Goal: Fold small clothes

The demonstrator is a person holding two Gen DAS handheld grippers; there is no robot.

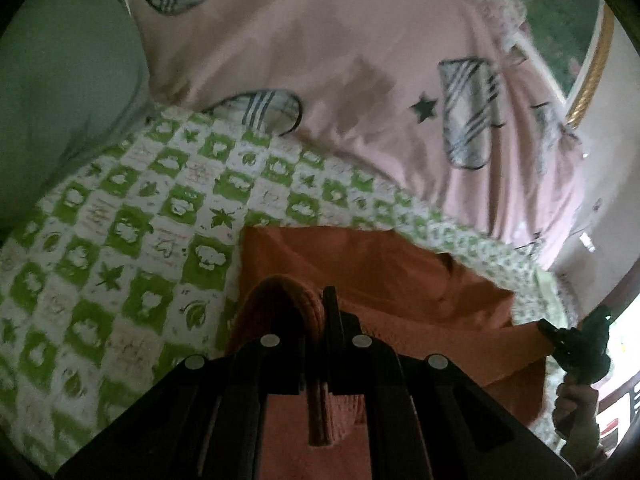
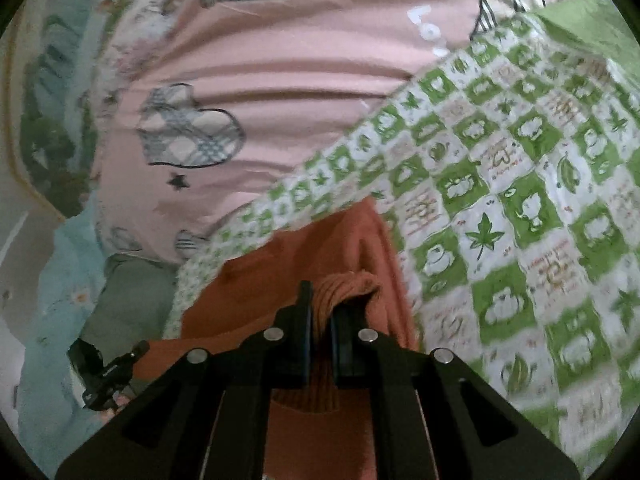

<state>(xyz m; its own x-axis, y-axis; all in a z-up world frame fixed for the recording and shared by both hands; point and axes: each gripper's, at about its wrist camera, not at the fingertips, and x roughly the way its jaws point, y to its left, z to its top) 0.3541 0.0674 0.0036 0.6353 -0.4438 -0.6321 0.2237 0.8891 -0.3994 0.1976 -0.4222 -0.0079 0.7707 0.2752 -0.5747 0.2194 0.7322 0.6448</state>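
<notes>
An orange garment lies on a green-and-white checked quilt. My left gripper is shut on the garment's ribbed edge, which bunches over its fingers. In the right wrist view the same orange garment stretches leftwards, and my right gripper is shut on another ribbed part of its edge. Each gripper shows in the other's view, holding a far corner: the right gripper with a hand below it, the left gripper at the lower left.
A pink blanket with plaid hearts and black stars lies beyond the quilt. Pale green bedding is to the left. A gold-framed picture hangs at the right. Light blue flowered fabric lies beside the bed.
</notes>
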